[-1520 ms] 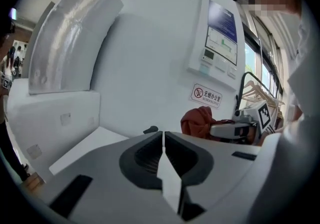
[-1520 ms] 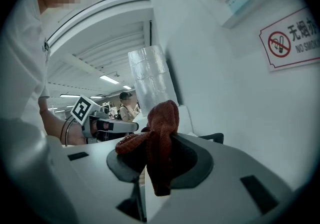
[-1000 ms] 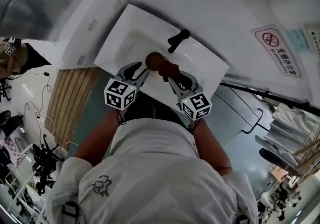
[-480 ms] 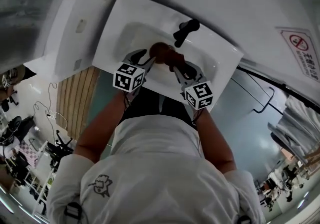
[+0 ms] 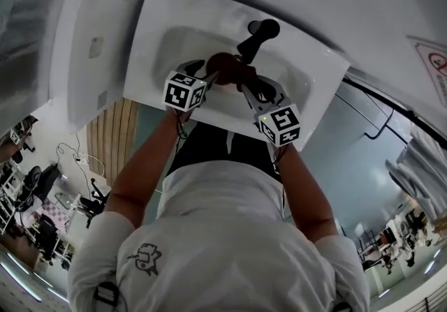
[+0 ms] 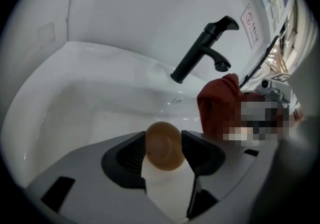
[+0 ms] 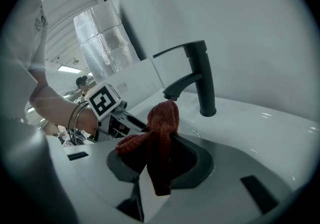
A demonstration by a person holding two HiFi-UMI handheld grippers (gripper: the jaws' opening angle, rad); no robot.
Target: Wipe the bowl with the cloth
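Observation:
A small brown bowl (image 6: 163, 145) sits between the jaws of my left gripper (image 6: 164, 154), low inside the white sink (image 6: 95, 113). The jaws have just been opening, but both pads still touch the bowl's sides. My right gripper (image 7: 160, 164) is shut on a dark red cloth (image 7: 161, 130), which bunches up above the jaws and hangs down between them. In the head view the bowl (image 5: 219, 65) and the cloth (image 5: 242, 76) lie close together over the basin, with the left gripper (image 5: 207, 73) and the right gripper (image 5: 248, 88) on either side.
A black faucet (image 5: 255, 35) rises from the sink's back rim, just beyond the bowl and cloth. The faucet (image 7: 200, 75) stands close ahead of the right gripper. A white cabinet top (image 5: 91, 45) adjoins the sink on the left. The wall is right behind.
Both grippers have come down from above the sink's front rim into the basin and nearer the faucet, carrying the bowl and cloth.

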